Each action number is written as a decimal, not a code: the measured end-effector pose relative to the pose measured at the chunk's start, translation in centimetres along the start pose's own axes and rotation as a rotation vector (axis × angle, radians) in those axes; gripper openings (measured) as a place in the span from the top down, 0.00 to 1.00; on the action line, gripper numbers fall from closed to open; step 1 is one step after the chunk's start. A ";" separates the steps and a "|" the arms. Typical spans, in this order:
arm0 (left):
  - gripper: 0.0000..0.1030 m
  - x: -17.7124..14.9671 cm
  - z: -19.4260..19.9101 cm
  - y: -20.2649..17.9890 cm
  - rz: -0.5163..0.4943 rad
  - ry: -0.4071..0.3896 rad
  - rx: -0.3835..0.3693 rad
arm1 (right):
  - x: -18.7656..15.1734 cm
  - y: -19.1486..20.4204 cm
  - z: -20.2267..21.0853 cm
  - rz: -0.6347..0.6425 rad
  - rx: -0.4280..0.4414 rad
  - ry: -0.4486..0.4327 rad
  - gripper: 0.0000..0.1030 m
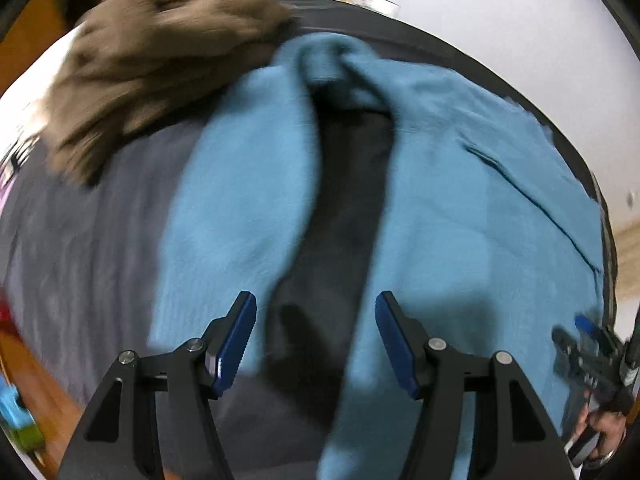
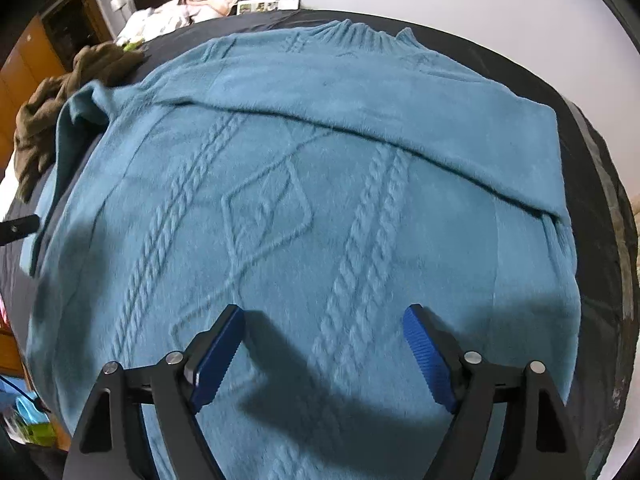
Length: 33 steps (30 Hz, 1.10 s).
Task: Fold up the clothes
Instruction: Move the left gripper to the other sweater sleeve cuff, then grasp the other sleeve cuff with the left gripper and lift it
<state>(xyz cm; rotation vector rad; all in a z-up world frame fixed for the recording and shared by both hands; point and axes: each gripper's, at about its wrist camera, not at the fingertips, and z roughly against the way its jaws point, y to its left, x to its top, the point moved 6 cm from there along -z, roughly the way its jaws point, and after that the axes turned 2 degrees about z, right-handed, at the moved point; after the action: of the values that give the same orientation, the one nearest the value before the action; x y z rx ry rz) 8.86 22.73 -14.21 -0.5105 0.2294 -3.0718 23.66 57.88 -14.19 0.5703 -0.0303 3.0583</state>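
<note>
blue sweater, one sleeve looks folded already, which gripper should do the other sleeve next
Probably left. The left gripper hovers open right over the unfolded sleeve of the blue sweater, while the right gripper sits open over the body.

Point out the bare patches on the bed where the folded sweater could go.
Bare dark sheet lies left of the blue sweater, below the brown garment; a narrow strip runs between sleeve and body. The far-left corner is crowded by the brown garment and the white bedding.
</note>
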 end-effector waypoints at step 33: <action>0.85 -0.1 -2.6 3.4 0.081 -0.100 0.070 | -6.1 0.6 2.7 0.100 0.025 -0.056 0.04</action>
<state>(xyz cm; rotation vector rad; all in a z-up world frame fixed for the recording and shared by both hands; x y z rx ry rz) 8.11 19.78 -17.18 -0.6320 0.1368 -2.9537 30.29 57.01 -13.83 0.6762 -0.0221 3.1430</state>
